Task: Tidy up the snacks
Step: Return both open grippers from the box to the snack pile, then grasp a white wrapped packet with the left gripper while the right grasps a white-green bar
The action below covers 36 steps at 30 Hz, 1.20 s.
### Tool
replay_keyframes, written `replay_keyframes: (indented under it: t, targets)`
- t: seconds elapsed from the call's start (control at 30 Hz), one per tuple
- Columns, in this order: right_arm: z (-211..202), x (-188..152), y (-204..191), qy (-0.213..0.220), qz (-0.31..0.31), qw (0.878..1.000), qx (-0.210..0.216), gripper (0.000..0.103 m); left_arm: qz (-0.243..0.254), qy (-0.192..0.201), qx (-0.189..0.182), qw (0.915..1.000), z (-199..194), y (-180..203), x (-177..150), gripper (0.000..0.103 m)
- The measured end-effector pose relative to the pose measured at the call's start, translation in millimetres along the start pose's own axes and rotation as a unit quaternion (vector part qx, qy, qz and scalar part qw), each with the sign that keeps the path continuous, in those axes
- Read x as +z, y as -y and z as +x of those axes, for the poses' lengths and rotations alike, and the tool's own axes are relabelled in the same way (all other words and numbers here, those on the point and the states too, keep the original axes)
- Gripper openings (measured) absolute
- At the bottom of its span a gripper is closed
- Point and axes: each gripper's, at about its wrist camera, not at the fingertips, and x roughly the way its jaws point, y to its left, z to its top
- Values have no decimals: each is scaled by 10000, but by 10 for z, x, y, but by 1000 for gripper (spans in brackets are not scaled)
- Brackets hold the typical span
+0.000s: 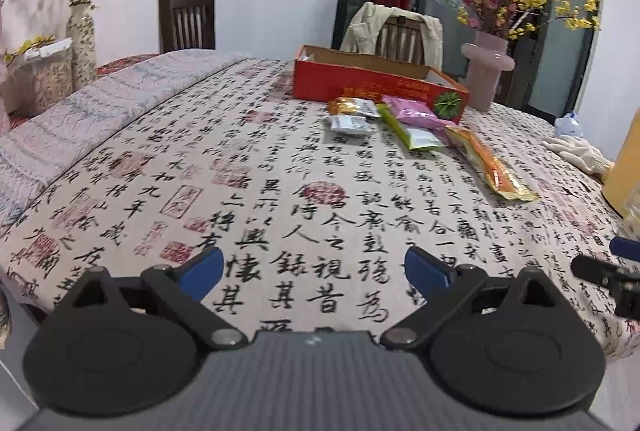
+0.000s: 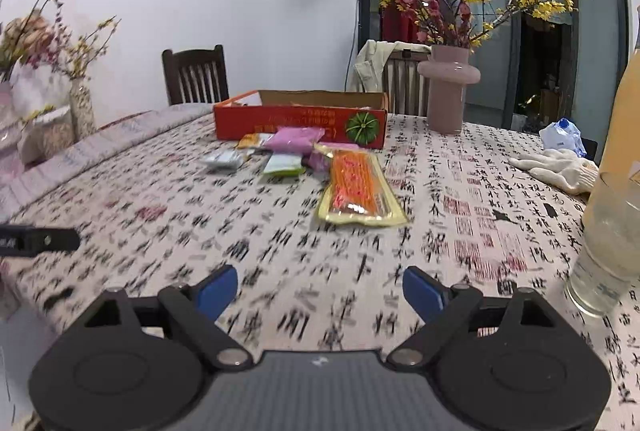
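Several snack packets lie in front of a red open cardboard box on the calligraphy tablecloth. Among them are a pink packet, a green-and-white packet, a silver one, a gold one and a long orange-and-gold packet. My left gripper is open over the near tablecloth, well short of the snacks, nothing between its blue pads. My right gripper is likewise open and empty; part of it shows at the left wrist view's right edge.
A pink vase of flowering branches stands right of the box. White gloves and a tall bottle of yellowish drink sit at the right. Wooden chairs stand behind the table.
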Motion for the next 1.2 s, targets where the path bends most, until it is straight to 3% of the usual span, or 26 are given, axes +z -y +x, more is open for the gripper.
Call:
replay_keyframes:
  t: [0.27, 0.5, 0.67, 0.8, 1.03, 1.13, 1.2]
  targets:
    - [33, -68, 13, -116, -1, 9999, -31, 90, 91, -147, -117, 9998, 131, 85, -18, 101]
    - [310, 34, 59, -207, 41, 9997, 86, 90, 151, -233, -211, 9994, 396, 107, 225, 101]
    - [578, 243, 78, -222, 45, 9995, 233, 89, 119, -196, -236, 9995, 787, 146, 605, 100]
    - [844, 504, 98, -231, 66, 9984, 504, 83, 124, -224, -245, 9994, 1156, 184, 877, 93]
    - [1569, 1050, 11, -370, -151, 9961, 791, 74, 163, -618, -545, 9965, 2005, 248, 1373, 83]
    - [1940, 1223, -34, -535, -186, 9953, 782, 69, 240, -770, -559, 9952, 2323, 298, 1471, 72]
    - [2164, 1292, -60, -638, -160, 9945, 819, 67, 226, -891, -583, 9941, 2495, 305, 1509, 71]
